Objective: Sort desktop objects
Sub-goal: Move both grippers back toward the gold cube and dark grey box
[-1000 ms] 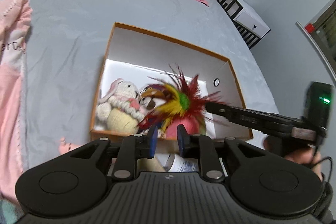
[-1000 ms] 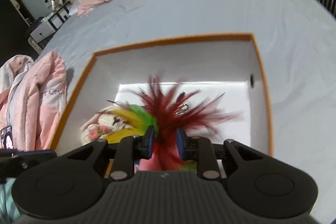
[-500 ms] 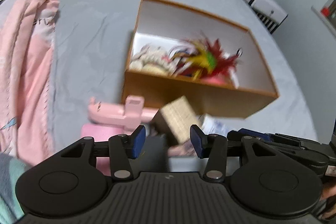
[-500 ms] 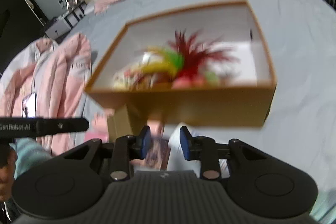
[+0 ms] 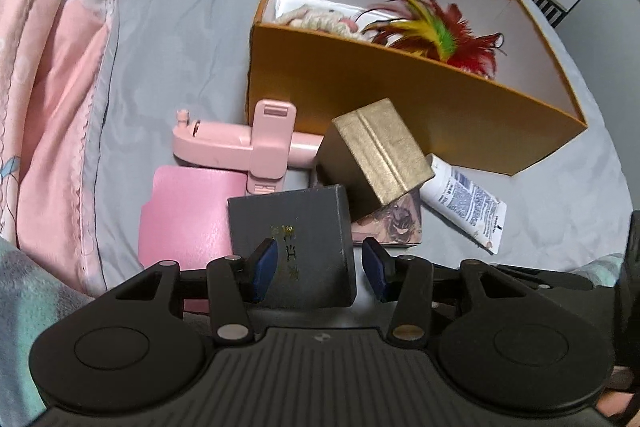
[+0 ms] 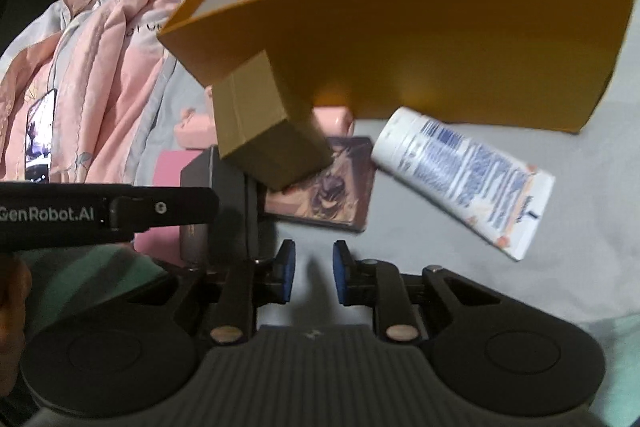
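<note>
1. Left wrist view: the left gripper (image 5: pixel 318 270) hangs over the grey box (image 5: pixel 292 247), fingers spread and not pressing it. The box lies flat on the bed (image 5: pixel 180 27), just ahead and slightly left of the gap, beside the gold box (image 5: pixel 376 151) and near the orange box (image 5: pixel 400 99).

2. Right wrist view: the right gripper (image 6: pixel 314 273) has its fingers closing on nothing. The tube (image 6: pixel 464 179) lies ahead to the right, long axis slanting from far-left to near-right; this hand seems nearer it.

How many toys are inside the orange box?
2 show: a feather toy at the right and a knitted bunny at the left. The box wall may hide more.
</note>
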{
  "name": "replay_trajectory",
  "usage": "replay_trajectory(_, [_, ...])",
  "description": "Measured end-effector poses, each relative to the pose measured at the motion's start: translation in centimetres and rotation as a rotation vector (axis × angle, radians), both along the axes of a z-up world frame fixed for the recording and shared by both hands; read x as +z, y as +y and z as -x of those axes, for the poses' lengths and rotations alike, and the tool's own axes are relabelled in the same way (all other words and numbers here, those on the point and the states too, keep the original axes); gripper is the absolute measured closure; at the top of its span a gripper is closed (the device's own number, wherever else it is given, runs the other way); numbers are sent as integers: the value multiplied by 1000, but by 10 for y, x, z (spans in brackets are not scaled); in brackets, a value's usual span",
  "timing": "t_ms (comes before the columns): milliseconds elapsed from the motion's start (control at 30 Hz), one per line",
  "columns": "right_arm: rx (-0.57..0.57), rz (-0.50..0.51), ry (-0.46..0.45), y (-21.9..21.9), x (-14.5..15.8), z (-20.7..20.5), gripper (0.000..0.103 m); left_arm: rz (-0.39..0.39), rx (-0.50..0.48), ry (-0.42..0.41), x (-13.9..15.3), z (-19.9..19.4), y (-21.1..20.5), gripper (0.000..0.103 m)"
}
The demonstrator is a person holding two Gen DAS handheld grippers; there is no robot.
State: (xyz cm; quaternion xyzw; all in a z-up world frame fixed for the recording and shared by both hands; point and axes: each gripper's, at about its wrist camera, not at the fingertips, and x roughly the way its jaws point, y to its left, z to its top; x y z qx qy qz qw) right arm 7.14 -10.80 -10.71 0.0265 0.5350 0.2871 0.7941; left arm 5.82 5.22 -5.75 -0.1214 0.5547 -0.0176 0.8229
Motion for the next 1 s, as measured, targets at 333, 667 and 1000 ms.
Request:
replay_trajectory(333, [37,-100,75,15,-15,-6,86,22,12,51,-10,-2,7,49])
replay_trajectory(667, [95,-142,27,32,6,3,87,36,9,65,2,-10,25,46])
replay_trajectory(1000, [161,-148,-6,53,12,10,87,-63,-32,66,4,-20,23,44])
